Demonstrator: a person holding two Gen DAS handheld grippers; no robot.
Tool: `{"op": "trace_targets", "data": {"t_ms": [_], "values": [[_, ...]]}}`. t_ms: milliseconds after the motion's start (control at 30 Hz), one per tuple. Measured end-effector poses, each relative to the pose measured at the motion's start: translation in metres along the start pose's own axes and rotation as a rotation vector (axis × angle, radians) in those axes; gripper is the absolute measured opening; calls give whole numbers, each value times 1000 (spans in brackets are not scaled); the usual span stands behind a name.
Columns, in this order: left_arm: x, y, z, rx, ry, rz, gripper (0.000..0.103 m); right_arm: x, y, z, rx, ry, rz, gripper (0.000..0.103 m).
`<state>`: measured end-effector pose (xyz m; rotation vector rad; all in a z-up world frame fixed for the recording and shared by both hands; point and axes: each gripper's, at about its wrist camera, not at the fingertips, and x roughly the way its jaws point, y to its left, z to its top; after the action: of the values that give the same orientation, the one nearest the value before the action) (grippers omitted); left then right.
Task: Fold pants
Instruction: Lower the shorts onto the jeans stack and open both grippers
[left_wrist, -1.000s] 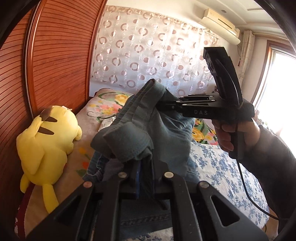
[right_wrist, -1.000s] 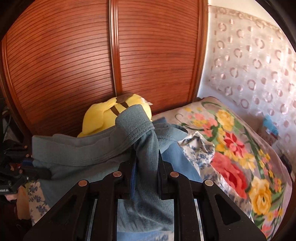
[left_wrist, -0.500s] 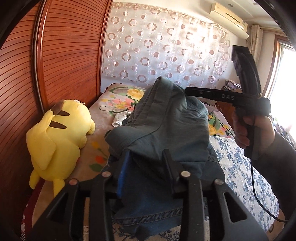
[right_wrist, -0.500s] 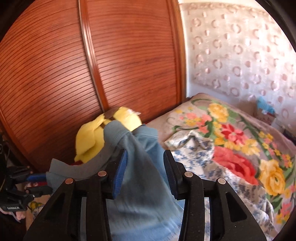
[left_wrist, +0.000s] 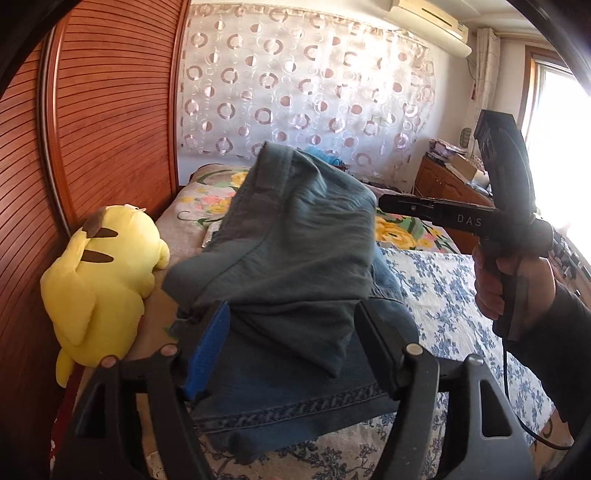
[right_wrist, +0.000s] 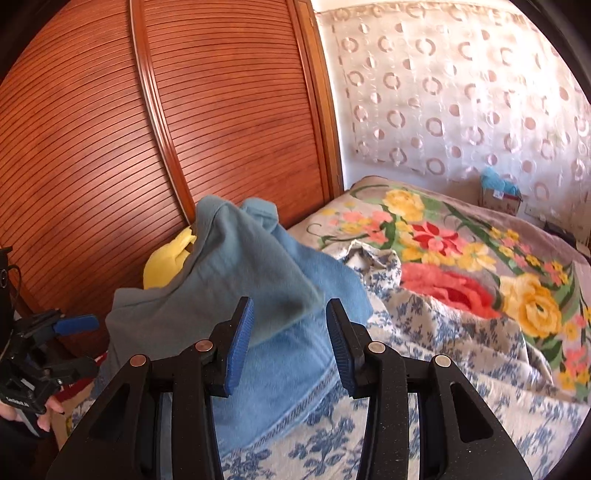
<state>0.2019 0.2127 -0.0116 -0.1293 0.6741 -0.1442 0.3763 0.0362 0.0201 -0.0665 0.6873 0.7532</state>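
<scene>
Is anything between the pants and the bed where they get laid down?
Nothing visible. The pants drop straight onto the bed, between both open grippers' jaws, left and right. The yellow plush sits aside by the wardrobe.

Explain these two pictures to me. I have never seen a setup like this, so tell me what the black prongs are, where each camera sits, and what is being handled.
No robot here: a person holds a hand-held two-finger gripper in each hand, with a wide-angle camera on each looking along its fingers. One picture comes from the left gripper, the other from the right gripper. The black prongs with blue pads are those fingers. From the left camera you also see the right hand on its handle. On the floral bedspread lie blue-grey pants, folded over, beside a yellow plush toy. Both grippers' jaws have just been opening; the cloth lies loose between them, no longer pinched.
</scene>
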Motion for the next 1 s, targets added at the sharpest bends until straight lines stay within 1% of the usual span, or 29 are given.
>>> {"op": "trace_targets", "data": {"t_ms": [133,267,333,400,433,467,533,567,600,667,800,900,1000], "values": [[1,-6,-6,-11,-1,-3,69,-2,3,-5,11,3,12,41],[3,-12,-16,-17,0,-26,69,-2,5,-10,11,10,14,41],[5,-14,-19,-17,7,-35,67,-5,5,-14,14,12,13,41],[11,-16,-23,-16,27,-34,55,-9,4,-18,18,15,14,41],[14,-17,-24,-16,36,-29,51,-11,4,-21,20,16,12,41],[17,-18,-26,-12,45,-26,43,-14,4,-24,22,17,10,41],[21,-19,-29,-9,51,-12,34,-20,3,-30,24,19,7,41],[21,-20,-29,-7,46,-7,19,-23,3,-33,25,19,6,41],[20,-20,-29,-8,41,0,9,-26,3,-35,25,19,5,41],[16,-21,-27,-12,26,-3,3,-33,3,-40,25,18,-2,41],[-4,-32,-22,7,-25,-1,1,-49,1,-49,33,7,-15,41],[-15,-41,-23,22,-27,-13,1,-64,0,-58,43,-2,-26,41],[-18,-48,-27,35,-21,-5,1,-77,1,-67,47,-11,-36,41]]}}
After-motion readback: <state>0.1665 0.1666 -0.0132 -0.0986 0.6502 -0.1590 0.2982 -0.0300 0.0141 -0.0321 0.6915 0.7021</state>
